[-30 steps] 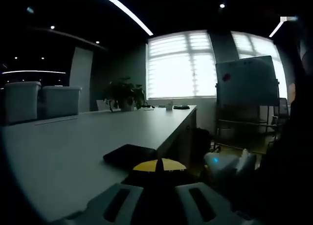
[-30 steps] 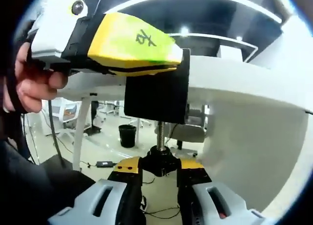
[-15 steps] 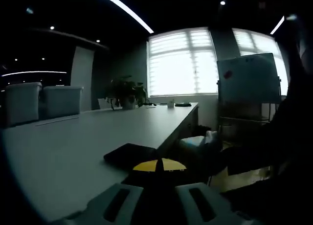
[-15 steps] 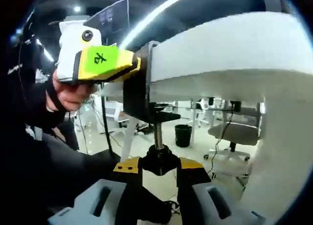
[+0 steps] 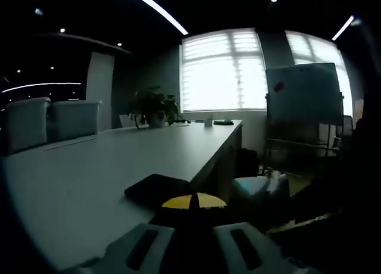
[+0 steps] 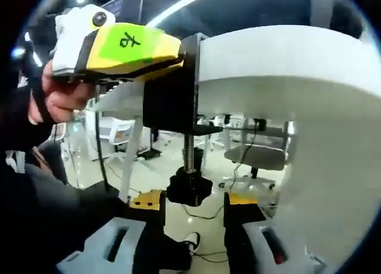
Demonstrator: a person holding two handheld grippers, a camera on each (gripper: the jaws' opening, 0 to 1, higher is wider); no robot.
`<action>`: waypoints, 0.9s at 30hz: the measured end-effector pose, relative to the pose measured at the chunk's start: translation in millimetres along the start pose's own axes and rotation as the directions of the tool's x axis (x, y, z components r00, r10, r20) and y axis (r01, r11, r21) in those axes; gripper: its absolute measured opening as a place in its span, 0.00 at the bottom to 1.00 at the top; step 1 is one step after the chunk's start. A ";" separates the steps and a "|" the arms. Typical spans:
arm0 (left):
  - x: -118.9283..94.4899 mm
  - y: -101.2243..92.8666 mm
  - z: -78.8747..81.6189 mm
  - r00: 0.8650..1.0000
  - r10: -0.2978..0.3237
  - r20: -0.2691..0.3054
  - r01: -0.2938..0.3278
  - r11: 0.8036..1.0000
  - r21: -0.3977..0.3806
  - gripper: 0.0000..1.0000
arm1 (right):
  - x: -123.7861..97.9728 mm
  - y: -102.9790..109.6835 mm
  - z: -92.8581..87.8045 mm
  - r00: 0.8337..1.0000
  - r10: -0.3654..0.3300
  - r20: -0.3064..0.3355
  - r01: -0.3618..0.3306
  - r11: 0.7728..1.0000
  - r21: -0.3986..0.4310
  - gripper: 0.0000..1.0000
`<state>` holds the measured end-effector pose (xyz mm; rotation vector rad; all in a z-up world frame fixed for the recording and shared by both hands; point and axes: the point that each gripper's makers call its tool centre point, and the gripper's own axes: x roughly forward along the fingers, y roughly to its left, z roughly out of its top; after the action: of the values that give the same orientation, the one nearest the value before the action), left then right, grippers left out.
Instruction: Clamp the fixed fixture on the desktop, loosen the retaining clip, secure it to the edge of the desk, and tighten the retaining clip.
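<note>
A black C-clamp fixture (image 6: 169, 101) sits on the edge of the white desk (image 6: 268, 53). Its threaded screw (image 6: 189, 152) hangs below, ending in a black knob (image 6: 189, 189). My right gripper (image 6: 194, 200) is open under the desk, with its yellow-tipped jaws on either side of the knob and a gap on both sides. My left gripper (image 6: 178, 53), yellow with a green label and held by a hand (image 6: 62, 101), is shut on the clamp's top. In the left gripper view, the left gripper (image 5: 193, 201) holds the clamp's flat black top plate (image 5: 156, 187) on the desk (image 5: 119, 161). The right gripper (image 5: 259, 187) shows past the desk edge.
Two pale bins (image 5: 27, 122) stand on the desk's far left, and a potted plant (image 5: 153, 110) at its far end. A whiteboard (image 5: 303, 95) stands on the right by bright windows. Below the desk are a desk leg (image 6: 132, 155), office chairs (image 6: 256, 158) and floor cables.
My right gripper's jaws were closed on the knob and now stand apart from it. The right gripper view has shifted a little. The left gripper keeps its hold.
</note>
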<state>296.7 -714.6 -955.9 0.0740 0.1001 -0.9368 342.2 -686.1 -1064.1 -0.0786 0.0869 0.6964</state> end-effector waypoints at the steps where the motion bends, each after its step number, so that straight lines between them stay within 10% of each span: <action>1: 0.1 0.0 0.3 1.000 0.003 0.004 -0.003 1.000 -0.004 0.01 | -3.5 -2.7 -0.7 0.998 -0.067 -0.005 0.067 0.998 0.017 0.41; 6: 0.2 -2.1 1.3 1.000 0.012 0.014 -0.012 1.000 -0.022 0.01 | -14.6 -1.3 -1.5 0.950 -0.312 -0.008 0.312 0.948 0.063 0.47; 18: -1.2 -7.6 2.2 1.000 0.014 0.024 -0.013 0.999 -0.040 0.01 | 1.7 -4.9 17.8 0.928 -0.370 0.044 0.370 0.929 0.018 0.42; 27: -2.2 -8.1 2.5 0.999 0.018 0.047 -0.016 0.999 -0.041 0.01 | 1.4 -2.7 17.4 0.948 -0.316 0.033 0.315 0.949 0.031 0.24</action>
<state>289.0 -717.9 -953.3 0.0151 0.0748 -0.9187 345.9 -685.5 -1046.8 -0.0531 0.0453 0.3761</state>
